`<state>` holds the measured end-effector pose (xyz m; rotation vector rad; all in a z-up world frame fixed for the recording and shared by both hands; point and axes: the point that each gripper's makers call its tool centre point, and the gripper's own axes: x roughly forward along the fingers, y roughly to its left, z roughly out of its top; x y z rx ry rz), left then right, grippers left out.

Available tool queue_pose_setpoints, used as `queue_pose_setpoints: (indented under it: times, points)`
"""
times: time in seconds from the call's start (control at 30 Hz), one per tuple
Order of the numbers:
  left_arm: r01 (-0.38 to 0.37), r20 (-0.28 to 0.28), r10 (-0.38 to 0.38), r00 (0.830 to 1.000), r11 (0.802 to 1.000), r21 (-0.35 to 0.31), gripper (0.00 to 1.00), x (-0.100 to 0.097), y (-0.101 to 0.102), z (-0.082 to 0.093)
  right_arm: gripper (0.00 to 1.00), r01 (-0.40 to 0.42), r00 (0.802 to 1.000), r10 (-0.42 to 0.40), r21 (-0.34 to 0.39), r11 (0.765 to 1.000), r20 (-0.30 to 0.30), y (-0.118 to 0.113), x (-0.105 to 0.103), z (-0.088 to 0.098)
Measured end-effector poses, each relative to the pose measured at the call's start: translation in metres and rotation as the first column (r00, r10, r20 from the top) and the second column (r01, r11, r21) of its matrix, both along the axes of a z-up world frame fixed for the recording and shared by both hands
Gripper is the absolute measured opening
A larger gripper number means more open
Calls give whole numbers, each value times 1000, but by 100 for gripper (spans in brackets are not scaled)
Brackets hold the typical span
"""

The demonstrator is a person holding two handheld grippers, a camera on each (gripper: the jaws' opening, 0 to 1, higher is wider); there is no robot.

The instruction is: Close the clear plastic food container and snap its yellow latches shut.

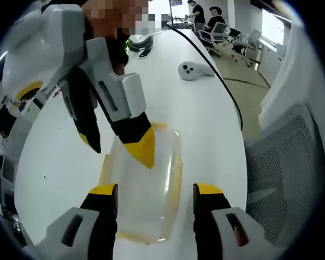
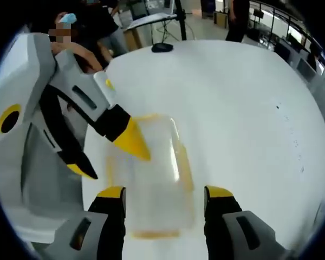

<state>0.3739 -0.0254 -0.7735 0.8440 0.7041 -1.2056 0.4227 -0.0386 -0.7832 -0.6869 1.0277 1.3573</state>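
The clear plastic container (image 1: 146,195) with yellow latches (image 1: 177,184) lies on the white table (image 1: 206,135), lid on top. My left gripper (image 1: 156,189) is open, its jaws standing either side of the container's near end. My right gripper (image 1: 116,145) comes in from the upper left, open, one yellow fingertip (image 1: 142,149) on or just over the lid. In the right gripper view the container (image 2: 151,179) sits between my open right gripper (image 2: 165,192) jaws, and the left gripper (image 2: 107,155) reaches in with one fingertip (image 2: 132,142) over the lid. Whether the latches are snapped I cannot tell.
A white handheld device (image 1: 192,70) and a black cable (image 1: 227,92) lie farther along the table. A mesh office chair (image 1: 292,162) stands past the table's right edge. A small black object (image 2: 162,47) lies at the table's far edge. People sit at desks in the background.
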Motion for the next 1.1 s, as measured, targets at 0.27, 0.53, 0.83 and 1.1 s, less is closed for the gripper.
queue_pose_setpoints:
  times: [0.27, 0.53, 0.83, 1.1]
  points:
    - [16, 3, -16, 1000, 999, 40, 60, 3, 8, -3, 63, -13, 999, 14, -27, 1000, 32, -8, -4, -2]
    - [25, 1, -26, 1000, 998, 63, 67, 9, 17, -6, 68, -21, 999, 22, -32, 999, 41, -15, -12, -3]
    - [23, -15, -21, 1000, 994, 107, 74, 20, 34, -14, 73, -57, 994, 60, -42, 997, 86, -17, -18, -4]
    - [36, -38, -31, 999, 990, 138, 78, 21, 42, -24, 77, -74, 992, 80, -62, 995, 93, -20, -25, -11]
